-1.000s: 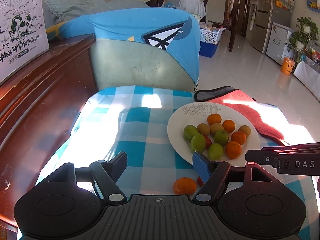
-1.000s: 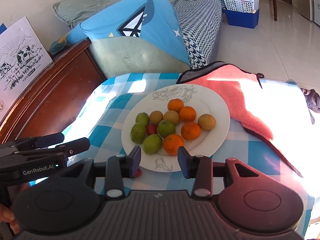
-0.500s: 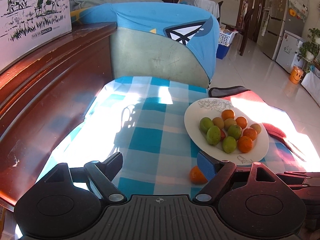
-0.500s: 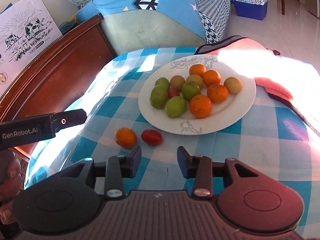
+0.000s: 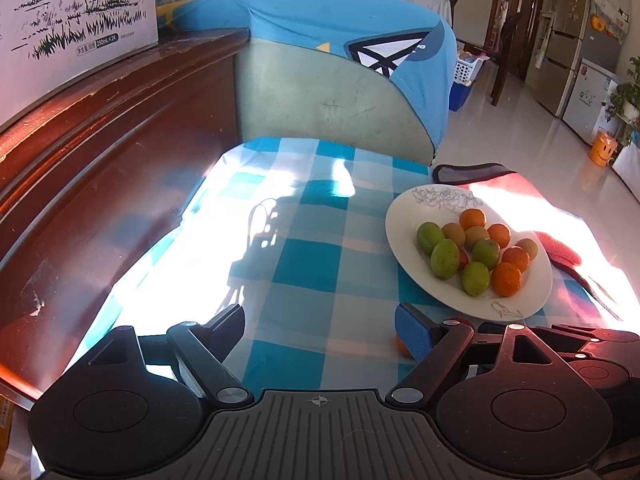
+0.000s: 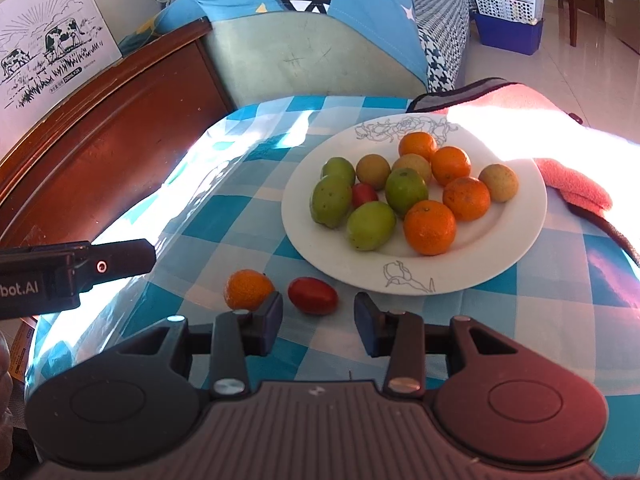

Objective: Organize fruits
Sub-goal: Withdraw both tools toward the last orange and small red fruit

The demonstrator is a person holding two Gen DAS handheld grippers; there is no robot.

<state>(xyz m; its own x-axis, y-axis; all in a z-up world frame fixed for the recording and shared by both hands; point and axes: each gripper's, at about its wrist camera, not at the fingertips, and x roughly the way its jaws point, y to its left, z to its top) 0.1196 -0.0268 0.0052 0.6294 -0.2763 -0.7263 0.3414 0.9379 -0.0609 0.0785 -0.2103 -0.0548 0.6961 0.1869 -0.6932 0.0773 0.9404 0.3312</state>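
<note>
Red tomato [image 6: 313, 295] shows only from right wrist.

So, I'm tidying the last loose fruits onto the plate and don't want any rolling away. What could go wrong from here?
1. The red fruit lies just ahead of the open right gripper; a finger may nudge the small orange beside it, which could roll on the checked cloth.
2. The white plate is already crowded; another fruit might knock a neighbour out.
3. The left gripper, also open, is close by, so the two could collide.
</note>
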